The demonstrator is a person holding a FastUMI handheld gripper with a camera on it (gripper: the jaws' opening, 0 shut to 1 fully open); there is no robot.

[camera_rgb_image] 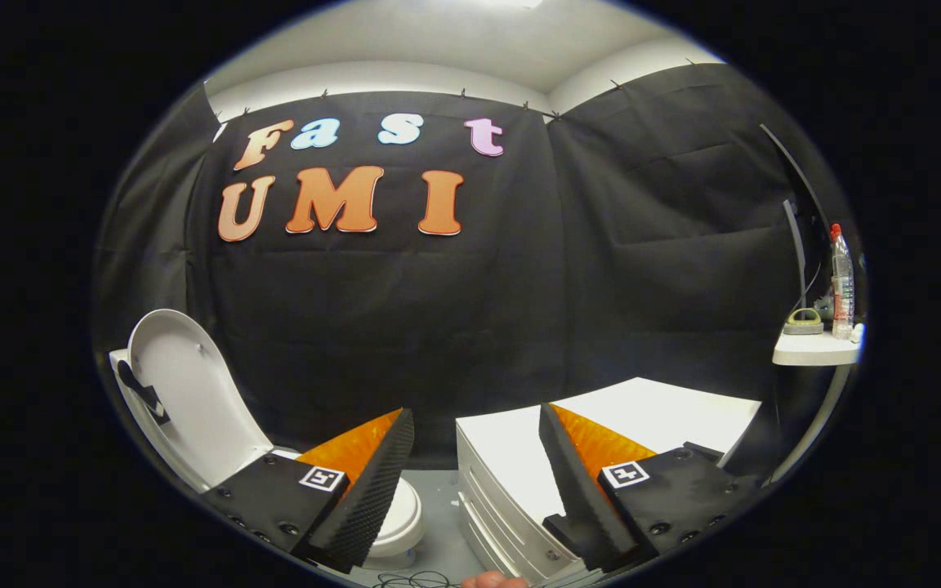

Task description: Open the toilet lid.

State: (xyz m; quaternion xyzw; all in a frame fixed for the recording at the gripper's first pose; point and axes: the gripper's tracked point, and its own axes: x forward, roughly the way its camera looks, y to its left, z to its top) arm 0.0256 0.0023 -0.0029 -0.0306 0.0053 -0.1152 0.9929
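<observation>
A white toilet stands low to the left, beyond my left finger. Its lid (185, 392) is raised upright, leaning back against the tank, and the white seat rim (401, 514) peeks out behind the left finger. My gripper (474, 425) is open, its fingers wide apart with nothing between them, held back from the toilet and well to the right of the lid.
A white drawer cabinet (511, 474) stands just beyond the right finger. A small white shelf (813, 349) at the far right carries a clear bottle (842, 282) with a red cap and a small object. Cables lie on the grey floor (438, 523) below the fingers.
</observation>
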